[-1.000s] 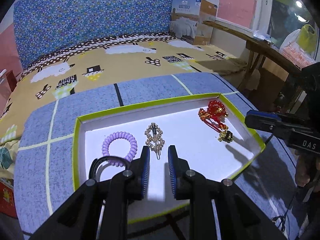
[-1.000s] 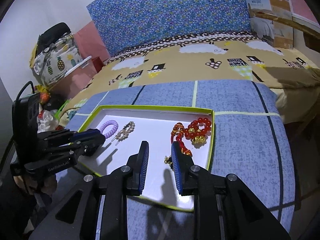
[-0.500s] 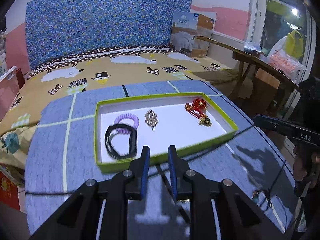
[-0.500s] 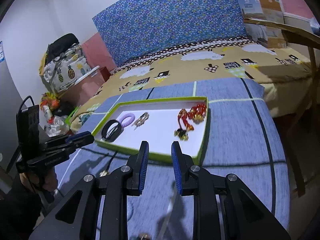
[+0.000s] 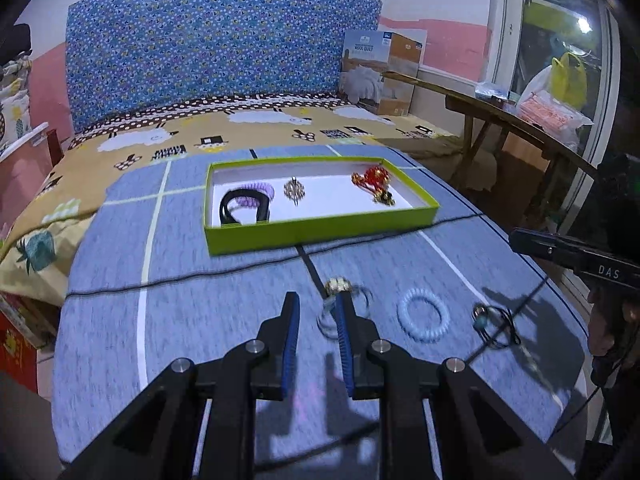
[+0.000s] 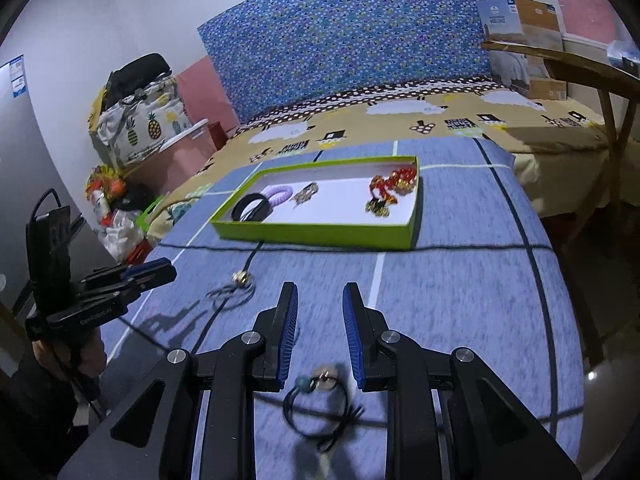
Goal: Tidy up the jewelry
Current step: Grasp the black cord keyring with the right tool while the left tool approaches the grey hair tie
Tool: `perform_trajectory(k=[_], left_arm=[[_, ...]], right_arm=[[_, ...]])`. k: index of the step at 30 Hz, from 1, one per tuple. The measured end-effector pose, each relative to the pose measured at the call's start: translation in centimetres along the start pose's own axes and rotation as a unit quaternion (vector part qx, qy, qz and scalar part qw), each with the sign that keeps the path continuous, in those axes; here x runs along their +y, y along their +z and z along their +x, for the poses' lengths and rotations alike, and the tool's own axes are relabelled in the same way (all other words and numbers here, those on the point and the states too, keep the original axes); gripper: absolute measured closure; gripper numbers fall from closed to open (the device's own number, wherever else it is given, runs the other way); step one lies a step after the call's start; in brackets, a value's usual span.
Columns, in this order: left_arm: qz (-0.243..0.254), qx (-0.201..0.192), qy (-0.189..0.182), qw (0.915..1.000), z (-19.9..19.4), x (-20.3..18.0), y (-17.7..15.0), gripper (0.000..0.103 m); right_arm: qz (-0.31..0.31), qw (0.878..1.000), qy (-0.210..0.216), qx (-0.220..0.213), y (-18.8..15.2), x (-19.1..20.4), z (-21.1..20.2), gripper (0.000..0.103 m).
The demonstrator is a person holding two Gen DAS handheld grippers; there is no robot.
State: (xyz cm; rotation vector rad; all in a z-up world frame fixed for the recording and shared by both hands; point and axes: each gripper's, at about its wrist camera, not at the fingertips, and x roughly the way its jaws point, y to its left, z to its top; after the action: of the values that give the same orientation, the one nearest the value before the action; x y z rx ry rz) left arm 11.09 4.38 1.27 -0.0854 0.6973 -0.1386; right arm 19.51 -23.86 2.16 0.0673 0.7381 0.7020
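Blue-padded left gripper (image 5: 316, 306), right gripper (image 6: 320, 294) tilted down, jaws parted.

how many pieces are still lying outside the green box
3: a clear ring with gold beads by the left gripper, a pale blue coil beside it, a dark beaded band furthest right.

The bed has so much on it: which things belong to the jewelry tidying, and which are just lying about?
For the job:
tray
black band
purple coil
red beads
pale ring
hair tie

Lying about:
quilt box
pineapple bag
bench
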Motion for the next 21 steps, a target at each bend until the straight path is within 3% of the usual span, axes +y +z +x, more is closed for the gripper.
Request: perform_trajectory(k=[8, 21], left_arm=[[-0.011, 0.013, -0.012, 0.9998, -0.4, -0.4, -1.8, 0.084], [-0.008, 0.023, -0.01, 0.9996, 0.6, -0.8, -1.8, 0.084]], right_arm=[[0.001, 1.0, -0.002, 0.01, -1.8, 0.5, -0.4, 0.079], [0.004, 1.0, -0.014, 0.022, -2.7, 0.3, -0.1, 0.079]])
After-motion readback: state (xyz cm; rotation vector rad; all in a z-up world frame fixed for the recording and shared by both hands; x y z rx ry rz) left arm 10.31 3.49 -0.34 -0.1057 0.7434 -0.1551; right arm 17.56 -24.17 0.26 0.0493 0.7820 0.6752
